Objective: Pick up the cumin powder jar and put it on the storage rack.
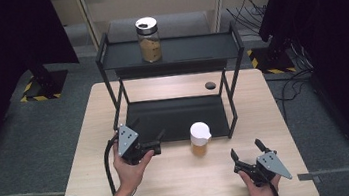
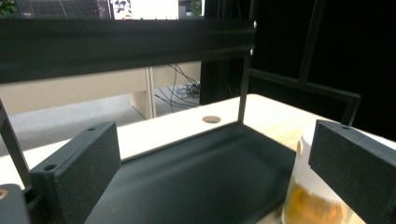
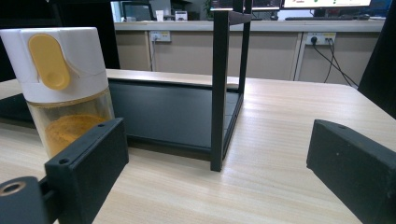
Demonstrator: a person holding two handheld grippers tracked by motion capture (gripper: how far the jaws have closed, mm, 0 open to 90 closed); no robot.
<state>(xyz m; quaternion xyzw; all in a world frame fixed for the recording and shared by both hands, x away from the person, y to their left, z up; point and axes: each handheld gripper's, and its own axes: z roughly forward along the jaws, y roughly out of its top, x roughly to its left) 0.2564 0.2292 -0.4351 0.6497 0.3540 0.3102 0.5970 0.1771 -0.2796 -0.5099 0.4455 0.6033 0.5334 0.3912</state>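
White-capped spice jar (image 1: 200, 139) without readable label, between two empty, wide-open grippers: left (image 1: 159, 141), right (image 1: 247, 150).

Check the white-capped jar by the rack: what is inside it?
The white-capped jar holds an orange-yellow powder in the lower part of its clear body. The white cap with a yellow flap covers the top, so nothing inside shows there.

A small jar (image 1: 200, 139) stands on the counter (image 1: 183, 182) between the left tongs (image 1: 159, 139) and the right tongs (image 1: 248, 153), just beside the left pair and ahead of the right pair. Beyond both tongs stands a two-level rack (image 1: 176, 105); the jar sits at the front edge of its lower shelf. A larger jar (image 1: 148, 39) stands on its upper shelf, well beyond both tongs.
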